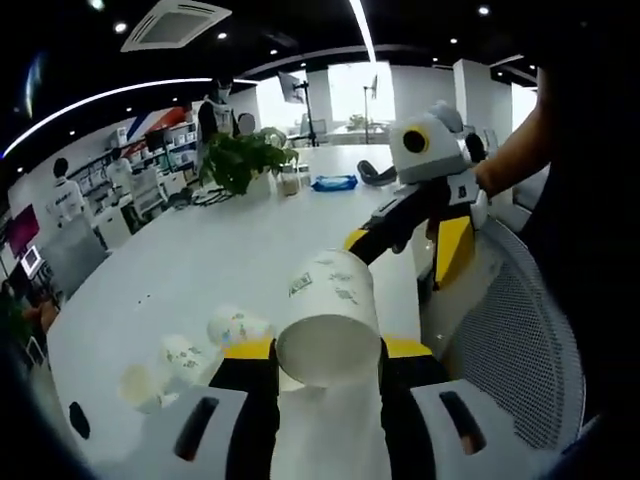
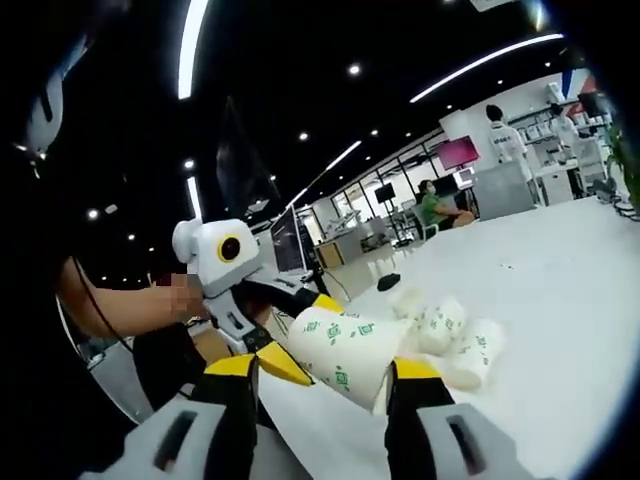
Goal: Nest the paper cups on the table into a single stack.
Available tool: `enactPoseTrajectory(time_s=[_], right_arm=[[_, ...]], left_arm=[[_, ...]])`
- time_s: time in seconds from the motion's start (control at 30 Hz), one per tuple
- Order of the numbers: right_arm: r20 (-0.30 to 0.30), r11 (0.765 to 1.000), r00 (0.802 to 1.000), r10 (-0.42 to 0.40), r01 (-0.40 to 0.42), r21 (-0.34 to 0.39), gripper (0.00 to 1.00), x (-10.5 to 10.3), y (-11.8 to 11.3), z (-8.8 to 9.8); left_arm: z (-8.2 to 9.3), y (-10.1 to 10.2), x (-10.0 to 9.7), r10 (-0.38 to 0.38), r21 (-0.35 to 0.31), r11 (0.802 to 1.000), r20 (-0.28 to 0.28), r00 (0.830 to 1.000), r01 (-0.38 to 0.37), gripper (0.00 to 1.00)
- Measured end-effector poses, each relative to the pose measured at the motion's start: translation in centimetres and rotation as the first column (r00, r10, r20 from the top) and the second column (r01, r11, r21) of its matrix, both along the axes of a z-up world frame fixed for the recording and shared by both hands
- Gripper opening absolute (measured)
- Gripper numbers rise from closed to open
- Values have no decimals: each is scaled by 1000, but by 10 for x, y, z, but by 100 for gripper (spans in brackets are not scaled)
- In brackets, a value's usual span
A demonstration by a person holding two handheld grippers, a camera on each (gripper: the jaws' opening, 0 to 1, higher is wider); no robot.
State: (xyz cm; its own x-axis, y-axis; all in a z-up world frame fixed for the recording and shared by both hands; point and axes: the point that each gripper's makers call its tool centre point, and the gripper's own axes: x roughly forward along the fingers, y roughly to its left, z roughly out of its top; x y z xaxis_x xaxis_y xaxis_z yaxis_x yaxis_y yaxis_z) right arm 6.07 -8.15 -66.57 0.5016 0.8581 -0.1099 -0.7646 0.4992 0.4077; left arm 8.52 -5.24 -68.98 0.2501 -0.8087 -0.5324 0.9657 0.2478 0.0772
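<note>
Closest to the lens in the left gripper view, a paper cup [image 1: 330,335] sits at lower centre, open mouth toward the camera, pinched between the left gripper [image 1: 327,352] jaws. In the right gripper view the right gripper [image 2: 325,372] stands part open around that same cup [image 2: 345,355] at lower centre; whether it actually grips cannot be told. Three loose cups [image 1: 190,358] lie on the white table [image 1: 240,250] at lower left. The step looks like carrying one cup; next it must be slid into another cup's mouth, axes aligned.
</note>
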Motion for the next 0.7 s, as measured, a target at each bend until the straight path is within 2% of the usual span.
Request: enactPoseTrajectory(time_s=[0.47,0.7], right_arm=[[2,999,1000,11,-11,30,34,-1,5,13],[7,1000,1000,9,-9,26,19,0,6,16]], left_arm=[[-16,2,-9,13,9,1000,-46,999,-12,37],[-23,4,-13,12,21,1000,-59,998,-10,37]])
